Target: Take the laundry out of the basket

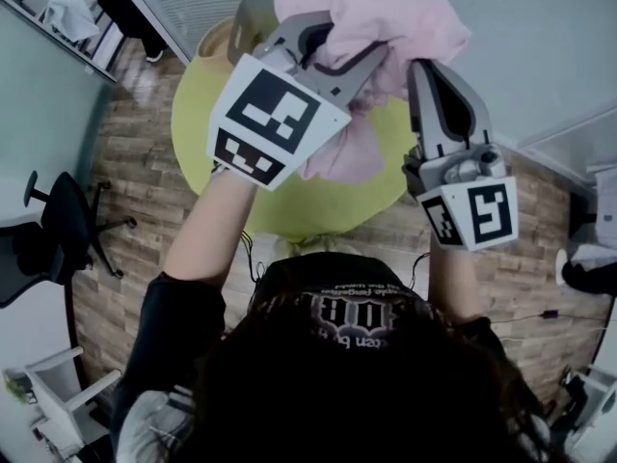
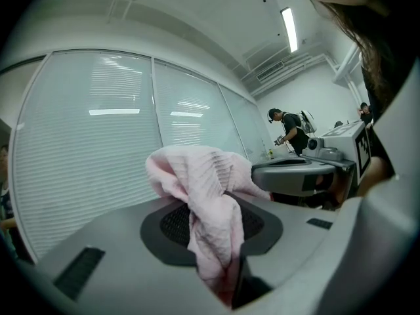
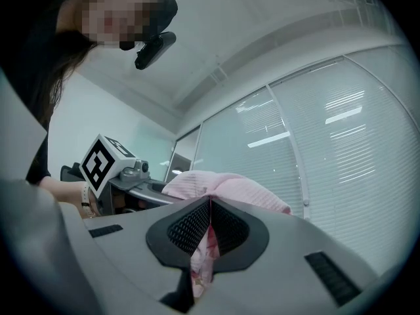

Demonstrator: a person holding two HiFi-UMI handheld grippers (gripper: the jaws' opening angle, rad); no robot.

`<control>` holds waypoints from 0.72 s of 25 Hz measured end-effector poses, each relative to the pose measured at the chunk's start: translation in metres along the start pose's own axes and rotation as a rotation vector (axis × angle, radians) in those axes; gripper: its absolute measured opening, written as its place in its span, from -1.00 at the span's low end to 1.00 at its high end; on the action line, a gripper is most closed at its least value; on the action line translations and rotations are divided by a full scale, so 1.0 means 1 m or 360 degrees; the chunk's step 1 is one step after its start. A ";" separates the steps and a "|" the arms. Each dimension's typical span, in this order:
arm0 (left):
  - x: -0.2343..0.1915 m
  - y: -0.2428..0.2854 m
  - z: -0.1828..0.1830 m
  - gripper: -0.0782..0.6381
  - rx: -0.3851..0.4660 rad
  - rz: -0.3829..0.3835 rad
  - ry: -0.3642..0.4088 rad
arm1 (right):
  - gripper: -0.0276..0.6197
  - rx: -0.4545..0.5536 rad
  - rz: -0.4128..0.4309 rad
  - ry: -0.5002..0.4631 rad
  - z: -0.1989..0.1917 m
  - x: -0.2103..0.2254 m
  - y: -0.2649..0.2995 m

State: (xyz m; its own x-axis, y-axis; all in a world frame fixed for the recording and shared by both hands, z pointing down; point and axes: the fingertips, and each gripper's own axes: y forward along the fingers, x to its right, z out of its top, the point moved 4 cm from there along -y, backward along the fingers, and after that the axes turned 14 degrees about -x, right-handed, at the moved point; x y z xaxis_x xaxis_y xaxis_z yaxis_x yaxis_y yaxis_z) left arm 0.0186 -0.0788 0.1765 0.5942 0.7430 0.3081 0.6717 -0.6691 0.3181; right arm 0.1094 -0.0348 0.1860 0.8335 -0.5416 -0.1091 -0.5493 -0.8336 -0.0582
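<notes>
Right, I have the pink ribbed cotton cloth [image 1: 395, 13] bunched at the upper centre of the head view, well above the round yellow-green surface [image 1: 207, 133]. My left gripper [image 1: 337, 56] is clenched on a thick fold of it. My right gripper [image 1: 422, 73], just to the right, pinches a thinner edge between nearly closed jaws. To do this well, I judge I should hold both grips firm and draw the grippers apart gently. That thin right-hand pinch looks likeliest to slip.
</notes>
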 end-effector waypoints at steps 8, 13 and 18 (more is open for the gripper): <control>0.023 -0.010 -0.021 -0.46 -0.0019 0.0084 -0.0068 | -0.82 -0.0025 0.0056 0.0025 -0.009 -0.007 -0.011; 0.037 -0.016 -0.034 -0.46 -0.0018 0.0148 -0.0093 | -0.82 -0.0043 0.0089 0.0046 -0.016 -0.013 -0.016; 0.049 -0.018 -0.044 -0.46 -0.0026 0.0137 -0.0188 | -0.82 -0.0061 0.0112 0.0062 -0.022 -0.015 -0.020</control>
State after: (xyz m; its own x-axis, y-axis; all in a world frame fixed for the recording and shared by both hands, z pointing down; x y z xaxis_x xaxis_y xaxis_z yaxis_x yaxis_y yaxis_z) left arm 0.0160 -0.0313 0.2257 0.6980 0.6790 0.2275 0.6091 -0.7300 0.3099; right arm 0.1095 -0.0126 0.2105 0.7949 -0.6023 -0.0732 -0.6047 -0.7964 -0.0134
